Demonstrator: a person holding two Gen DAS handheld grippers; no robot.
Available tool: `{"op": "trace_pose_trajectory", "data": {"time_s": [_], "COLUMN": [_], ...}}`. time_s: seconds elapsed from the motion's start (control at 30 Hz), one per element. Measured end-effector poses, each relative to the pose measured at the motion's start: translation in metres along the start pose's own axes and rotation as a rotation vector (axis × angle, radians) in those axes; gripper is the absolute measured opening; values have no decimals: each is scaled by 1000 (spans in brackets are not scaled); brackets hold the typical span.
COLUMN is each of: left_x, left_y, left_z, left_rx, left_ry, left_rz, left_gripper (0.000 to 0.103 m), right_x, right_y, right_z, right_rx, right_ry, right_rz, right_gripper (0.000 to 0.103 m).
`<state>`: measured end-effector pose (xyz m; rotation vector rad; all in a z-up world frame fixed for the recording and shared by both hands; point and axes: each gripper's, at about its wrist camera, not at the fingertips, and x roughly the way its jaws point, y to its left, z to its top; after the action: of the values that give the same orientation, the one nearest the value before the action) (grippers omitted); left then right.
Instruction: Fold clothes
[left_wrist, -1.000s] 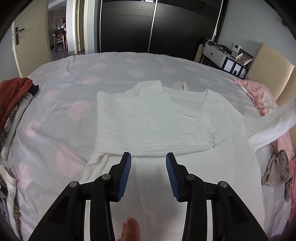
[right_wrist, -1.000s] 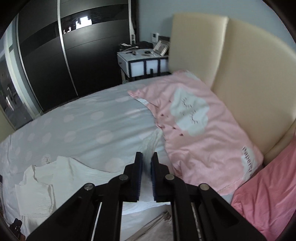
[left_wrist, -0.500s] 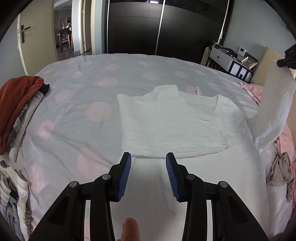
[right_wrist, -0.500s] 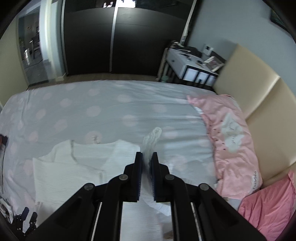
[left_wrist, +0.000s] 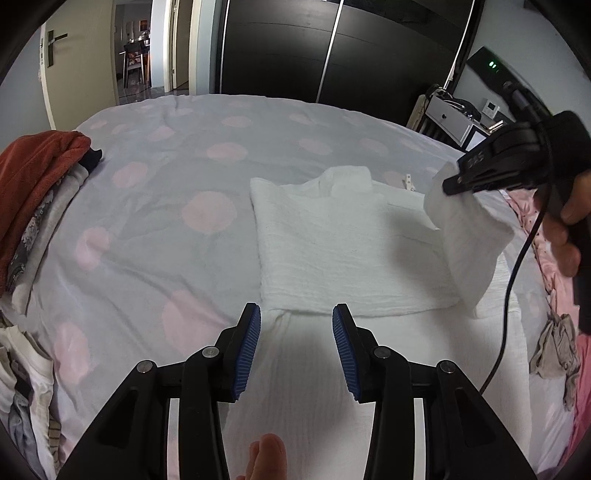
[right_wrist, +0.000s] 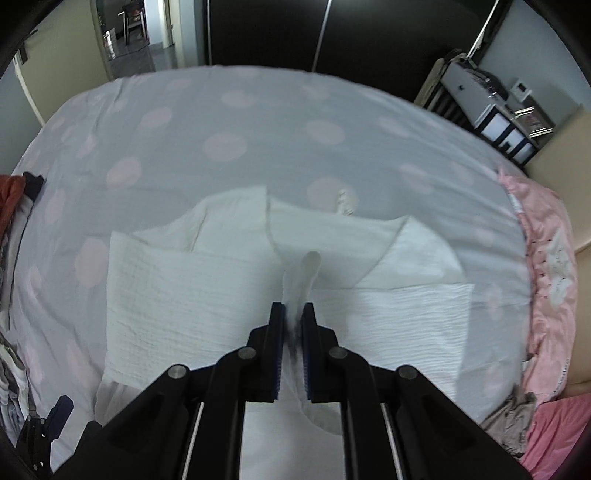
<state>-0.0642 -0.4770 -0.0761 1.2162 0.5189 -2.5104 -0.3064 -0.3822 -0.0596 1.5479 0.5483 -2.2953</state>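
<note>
A white textured garment lies on the bed, its left side folded in over the body. My left gripper is open and empty, hovering above the garment's lower part. My right gripper is shut on the garment's right sleeve and holds it lifted above the garment's body. In the left wrist view the right gripper comes in from the right with the sleeve hanging below it.
The bed has a grey cover with pink dots. A pile of clothes with a rust-red item lies at the left edge. Pink pillows and a crumpled beige cloth lie on the right. A bedside shelf stands behind.
My right gripper has swung the sleeve from the pillow side up and over to the left, above the garment's body. My left gripper has stayed open in about the same place.
</note>
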Motion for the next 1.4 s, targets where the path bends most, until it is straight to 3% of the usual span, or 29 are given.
{"op": "trace_pose_trajectory", "data": {"time_s": [0.13,0.23,0.47,0.67,0.73,0.8,1.03,1.23,1.4], "left_x": [5,7,7,-1,-6,-12,-33,-42,-41], "left_y": [8,13,16,16,12,6,-7,16,33], "left_z": [1,1,-2,-15,-21,-28,-59,-106,-127], "left_rx": [-39,-63,-68,-94,-93,-72,-5,-22,-97], "left_ry": [20,33,62,100,110,121,171,275,370], "left_rz": [-12,-21,-11,-18,-15,-3,107,227,254], "left_gripper": [43,43,43,43,43,43,43,43,43], "right_x": [14,5,-38,-55,-53,-52,-42,-37,-29], "right_y": [2,-1,-40,-108,-137,-161,-211,-210,-209], "right_z": [-3,-3,-31,-130,-175,-216,-354,-405,-423], "right_rx": [24,41,109,244,297,435,629,693,720], "right_ry": [22,3,-32,-20,-14,-3,-7,-51,-41], "right_rz": [83,122,221,286,279,246,133,127,152], "right_gripper": [11,23,24,24,30,35,45,45,45]}}
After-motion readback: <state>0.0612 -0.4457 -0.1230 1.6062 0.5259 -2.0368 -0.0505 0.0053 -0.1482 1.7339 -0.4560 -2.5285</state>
